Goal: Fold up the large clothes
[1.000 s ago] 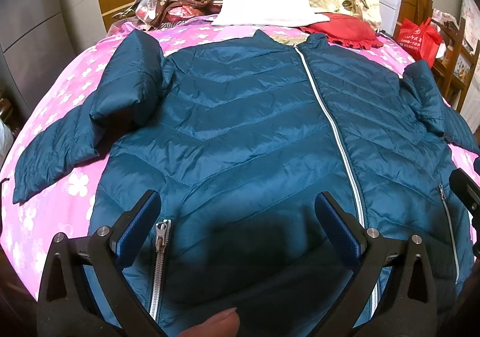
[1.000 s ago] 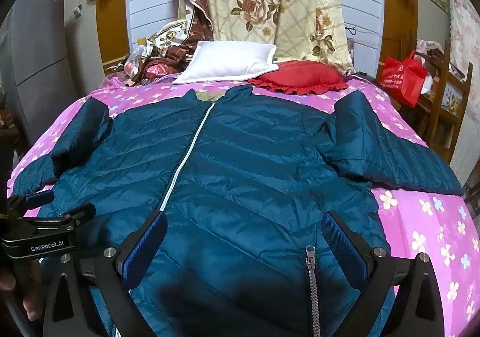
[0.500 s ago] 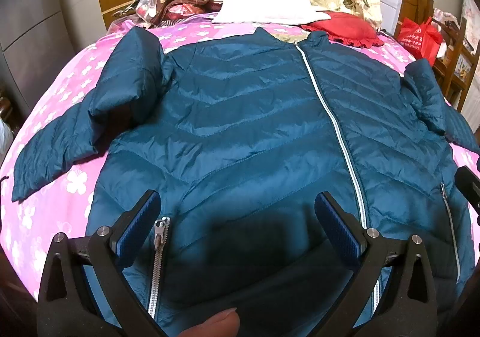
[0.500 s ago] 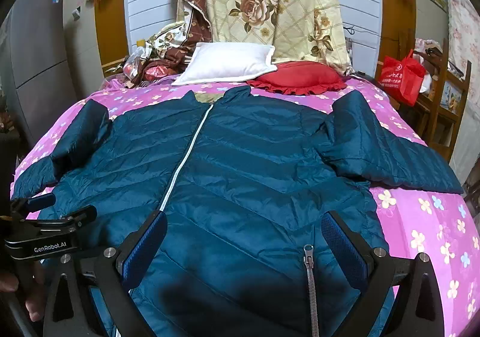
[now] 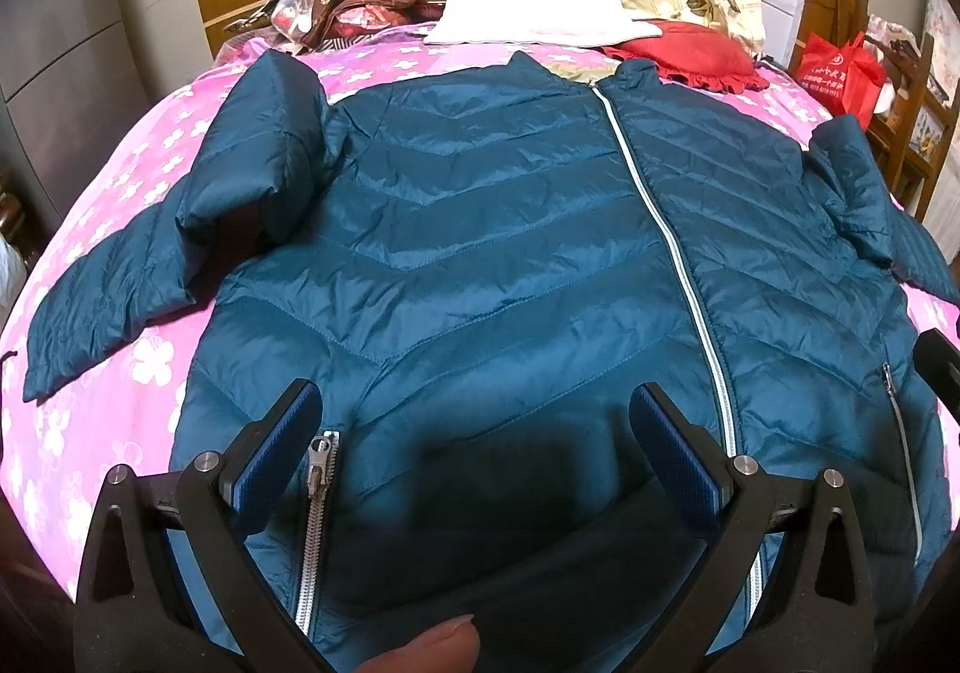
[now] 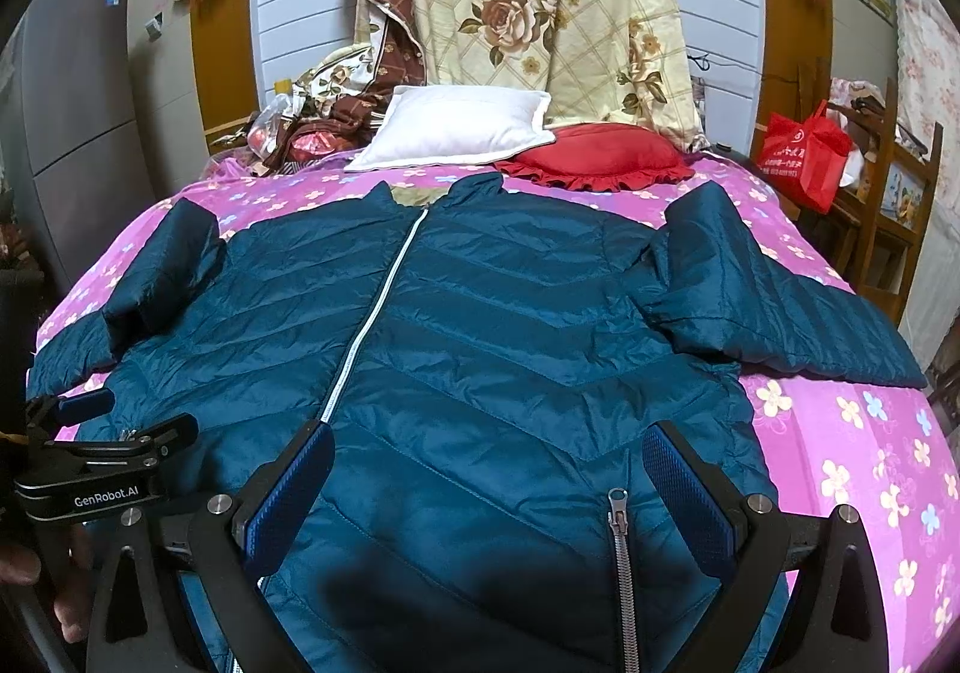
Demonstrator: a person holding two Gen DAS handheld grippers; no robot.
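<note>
Jacket [image 5: 492, 253] quilted, glossy teal, flat on floral bedspread [image 5: 144, 361].

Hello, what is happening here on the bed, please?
A person holds two grippers over the hem of a teal jacket spread flat, zipped, on a pink bed. The left gripper and right gripper are both open and grip nothing. Both sleeves lie out sideways; folding has not begun.

"GenRobot.AI" stands in white letters on the black body of the left claw [image 6: 90, 421], seen in the right wrist view. The red bag [image 6: 804, 151] beside the bed's far right corner bears white print, too small to read.
</note>
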